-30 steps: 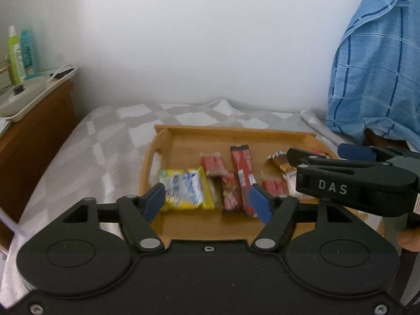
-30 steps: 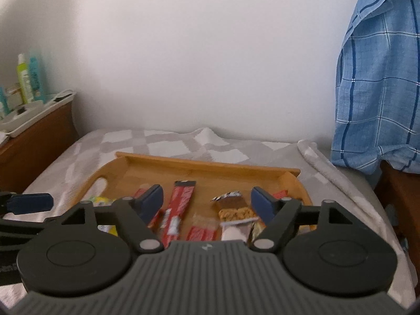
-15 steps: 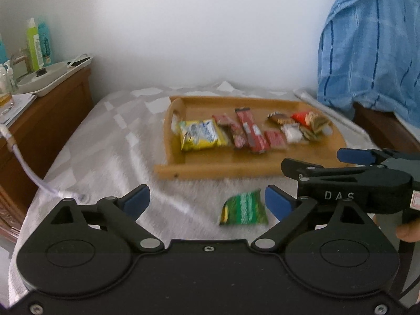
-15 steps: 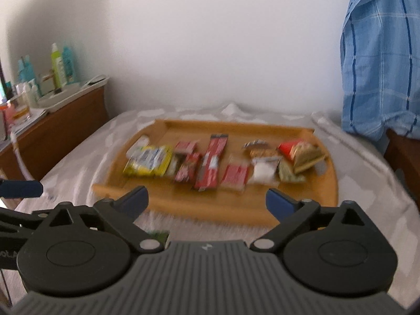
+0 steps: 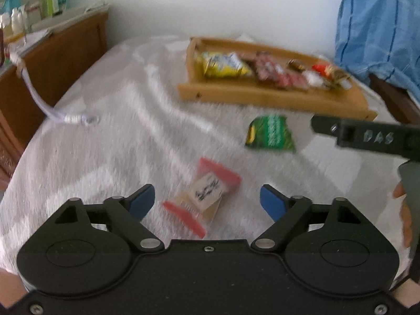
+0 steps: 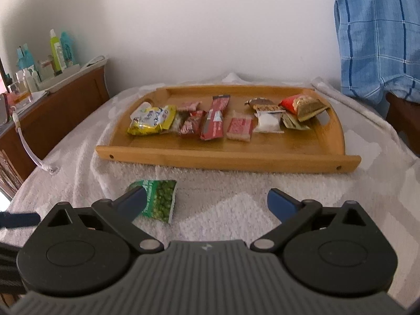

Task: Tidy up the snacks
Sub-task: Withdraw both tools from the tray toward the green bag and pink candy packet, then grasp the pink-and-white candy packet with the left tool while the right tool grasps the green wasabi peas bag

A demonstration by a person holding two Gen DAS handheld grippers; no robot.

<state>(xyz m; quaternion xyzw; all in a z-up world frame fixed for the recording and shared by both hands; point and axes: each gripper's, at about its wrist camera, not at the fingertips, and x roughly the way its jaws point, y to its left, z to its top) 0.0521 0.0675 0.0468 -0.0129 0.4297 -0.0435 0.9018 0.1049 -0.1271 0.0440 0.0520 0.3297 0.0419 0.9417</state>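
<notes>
A wooden tray [image 6: 228, 157] on the bed holds a row of snacks: a yellow packet [image 6: 152, 119], red bars [image 6: 215, 120], a white sachet [image 6: 267, 122] and others. A green pea packet [image 6: 160, 199] lies on the blanket in front of the tray. My right gripper [image 6: 207, 200] stands wide open over the blanket, and its left finger overlaps that packet's edge. A small pink-ended candy packet [image 5: 204, 194] lies nearer the bed's front. My left gripper [image 5: 207, 202] hovers around it, its jaws closing, with the packet between them and the pads apart from it.
A wooden bedside cabinet [image 6: 57, 110] with bottles and jars stands to the left. A white cable [image 5: 65, 116] trails from it onto the grey-white blanket [image 5: 118, 144]. A blue checked shirt [image 6: 378, 34] hangs at the right over a dark wooden piece.
Both grippers have drawn back from the tray and sunk toward the blanket. The green packet and then the pink candy packet came into view. Both pairs of jaws stand wider than at first.
</notes>
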